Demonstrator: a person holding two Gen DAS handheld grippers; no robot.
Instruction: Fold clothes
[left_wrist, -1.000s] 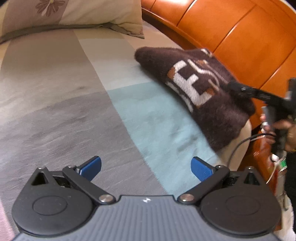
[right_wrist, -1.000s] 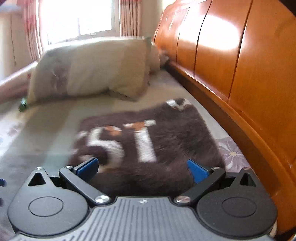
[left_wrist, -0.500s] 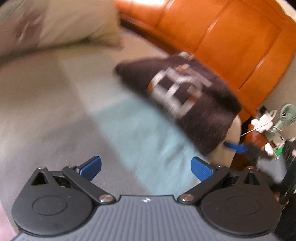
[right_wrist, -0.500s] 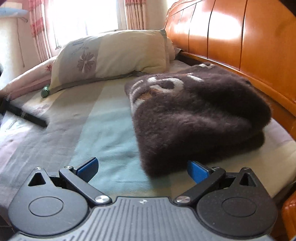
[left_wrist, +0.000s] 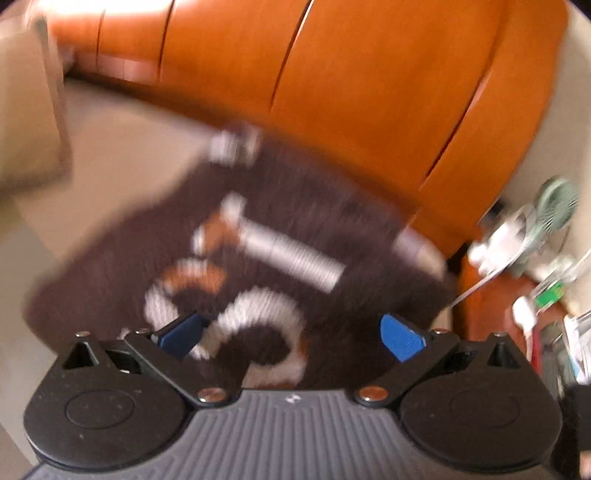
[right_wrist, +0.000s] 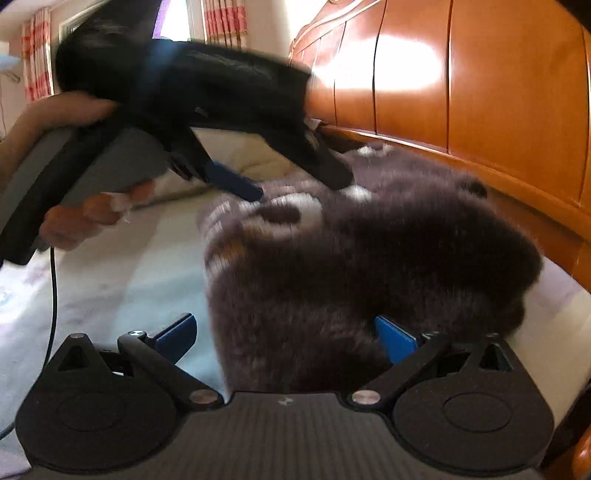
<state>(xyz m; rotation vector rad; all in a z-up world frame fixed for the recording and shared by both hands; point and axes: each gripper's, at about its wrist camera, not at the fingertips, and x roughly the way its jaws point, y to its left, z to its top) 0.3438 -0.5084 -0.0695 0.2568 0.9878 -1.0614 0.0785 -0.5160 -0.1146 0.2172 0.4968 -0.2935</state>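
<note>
A folded dark brown fuzzy sweater (left_wrist: 288, 266) with white and orange lettering lies on the bed beside the wooden headboard; it also shows in the right wrist view (right_wrist: 369, 266). My left gripper (left_wrist: 291, 336) is open and hovers over the sweater's top. In the right wrist view the left gripper (right_wrist: 291, 181) reaches in from the left above the sweater's far part. My right gripper (right_wrist: 284, 336) is open at the sweater's near edge, its fingers on either side of the folded edge. Both views are motion-blurred.
The orange wooden headboard (right_wrist: 461, 85) runs along the right of the bed. A pillow (left_wrist: 26, 122) lies at the far left. A bedside stand with a small fan (left_wrist: 557, 206) and clutter is to the right. The pale bedsheet (right_wrist: 110, 266) spreads to the left.
My left gripper has swung over the sweater and now looks down on it. My right gripper has moved closer, so the sweater's near edge sits between its fingers.
</note>
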